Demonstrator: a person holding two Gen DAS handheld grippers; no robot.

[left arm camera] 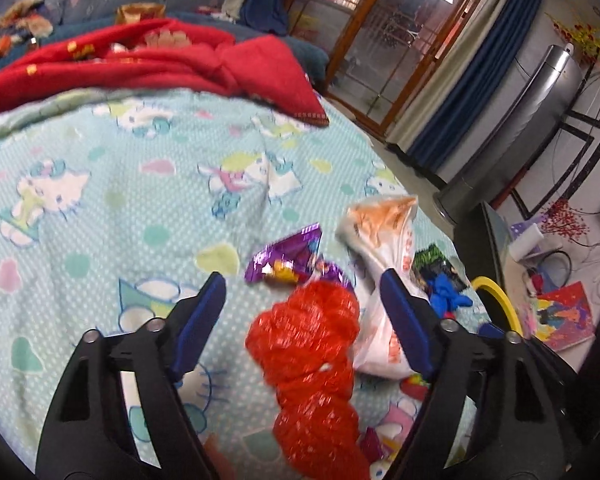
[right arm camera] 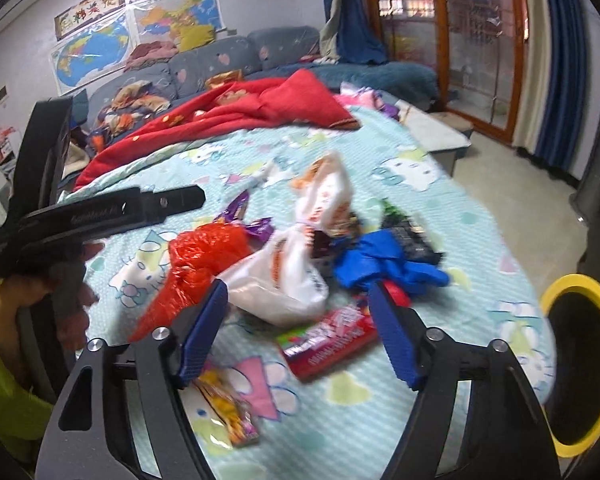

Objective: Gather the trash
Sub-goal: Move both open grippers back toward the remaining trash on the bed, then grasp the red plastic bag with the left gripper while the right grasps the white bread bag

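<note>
My left gripper (left arm camera: 300, 320) fingers gape around the soft, crinkly red bag (left arm camera: 308, 344); I'd pinch its knot; right gripper (right arm camera: 300, 320) fingers wide, wrapper (right arm camera: 328, 340) at six o'clock

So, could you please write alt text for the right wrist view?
The right gripper hangs open over a red candy wrapper, white plastic bag and crumpled red plastic bag on a cartoon-print bedsheet, beside a yellow-rimmed bin.

Both wrist cameras look forward and steeply down along their tool fingers, close over the bed (left arm camera: 100, 184). The left view faces the red net bag (left arm camera: 312, 360); the right view sits further back. Both share the white plastic bag (right arm camera: 288, 276) and the bed's yellow-rimmed bin (right arm camera: 580, 368) edge.
</note>
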